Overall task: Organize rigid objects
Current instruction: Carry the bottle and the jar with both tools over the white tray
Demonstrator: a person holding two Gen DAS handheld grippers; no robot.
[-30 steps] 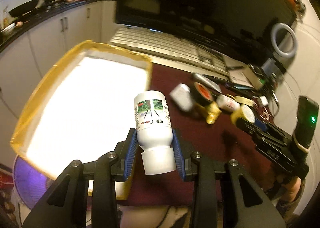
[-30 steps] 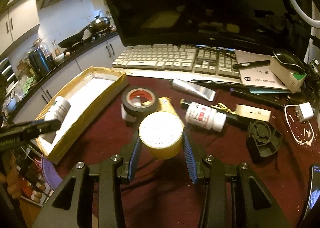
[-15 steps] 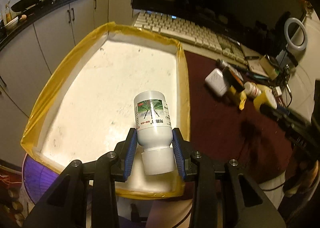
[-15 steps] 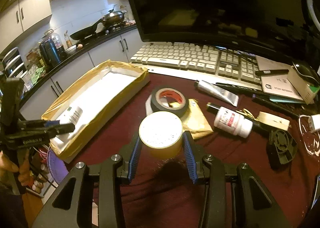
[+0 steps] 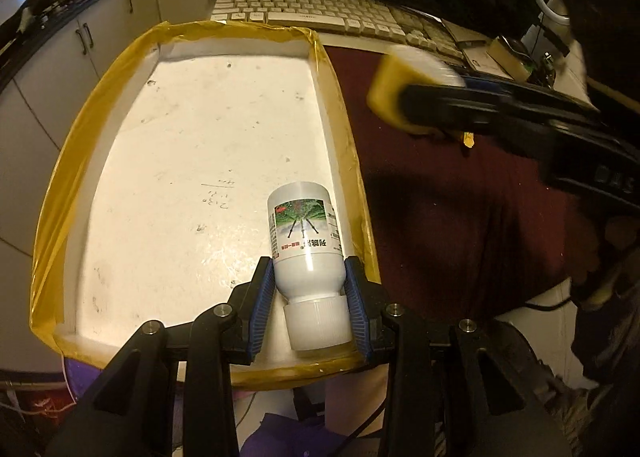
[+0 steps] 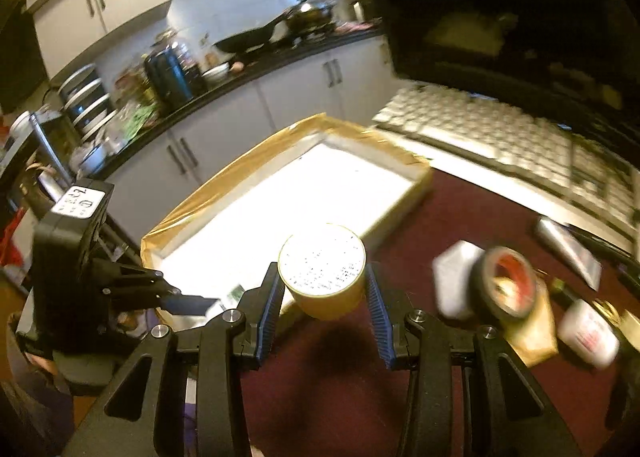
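- A white bottle (image 5: 307, 247) with a picture label was gripped by the left gripper (image 5: 308, 309), its blue-padded fingers (image 5: 262, 307) pressed against both sides of the bottle's lower body, cap end nearest the camera.
- The bottle was held above the near right corner of a shallow white tray (image 5: 192, 161) edged in yellow tape; contact with the tray floor could not be judged.
- The tray's white floor was otherwise seen bare apart from scuffs and small pen marks.
- A round yellow container (image 6: 323, 277) with a white speckled top was clamped between the fingers (image 6: 376, 313) of the right gripper (image 6: 322, 309), pads against its sides.
- In the right wrist view, the container was held in the air over the near edge of the tray and the dark red table (image 6: 460, 217) covering.
- In the left wrist view, the same container (image 5: 400, 93) appeared blurred, above the red covering, just right of the tray.
- On the table to the right, a black tape roll (image 6: 504, 285) with a red core, a white pill bottle (image 6: 588, 333) and a silver tube (image 6: 568, 249) were left lying, blurred.
- A pale keyboard (image 5: 320, 9) was seen beyond the tray's far end.
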